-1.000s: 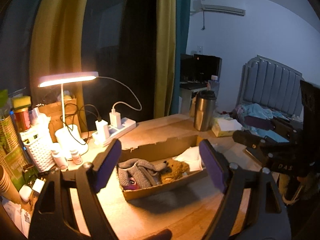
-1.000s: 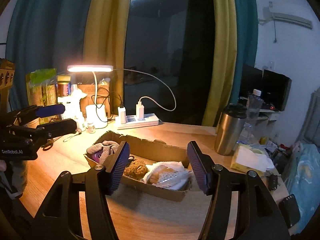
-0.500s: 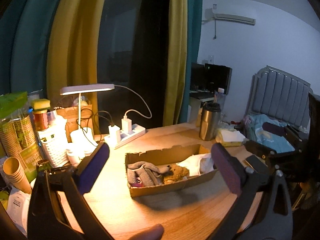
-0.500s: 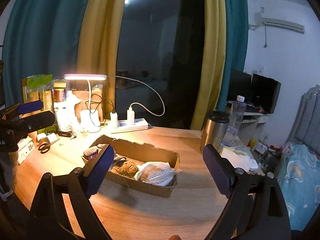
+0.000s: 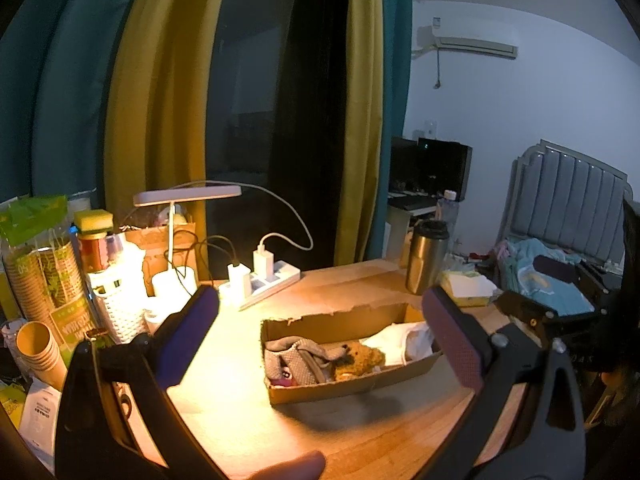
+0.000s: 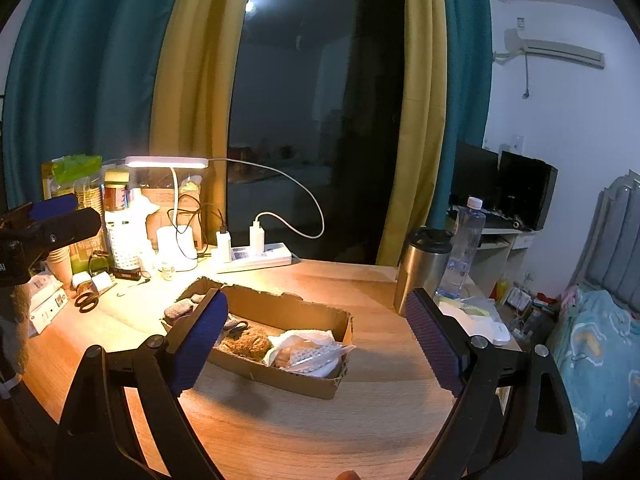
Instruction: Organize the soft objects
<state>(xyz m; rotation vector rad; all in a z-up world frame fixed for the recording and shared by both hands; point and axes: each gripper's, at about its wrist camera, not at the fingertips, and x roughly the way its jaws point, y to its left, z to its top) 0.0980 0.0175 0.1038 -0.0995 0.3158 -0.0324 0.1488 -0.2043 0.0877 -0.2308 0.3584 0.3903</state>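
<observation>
Change: both claws are standing wider apart than a second ago and sitting farther back from the cardboard box [image 5: 352,384], which is now showing smaller between the pads.
Box position: it is lying on the wooden table [image 6: 304,432], ahead of and between the fingers of each claw, touching neither.
Box axis: seen from the left claw its long side is running left to right, its right end angling slightly away; seen from the right claw it is running from far left to near right.
Contents: a grey knitted piece [image 5: 296,358] is lying at the box's left end, a brown plush bear [image 5: 358,358] in the middle, and white fabric [image 5: 404,340] at the right end.
Left claw [image 5: 320,344]: it is hovering wide open, holding nothing.
Right claw [image 6: 316,344]: it is hovering wide open, holding nothing.
Beyond the box: a steel tumbler [image 6: 420,268] is standing past the right pad, and a lit desk lamp [image 6: 168,162] and power strip [image 6: 256,258] are sitting farther back on the left.
</observation>
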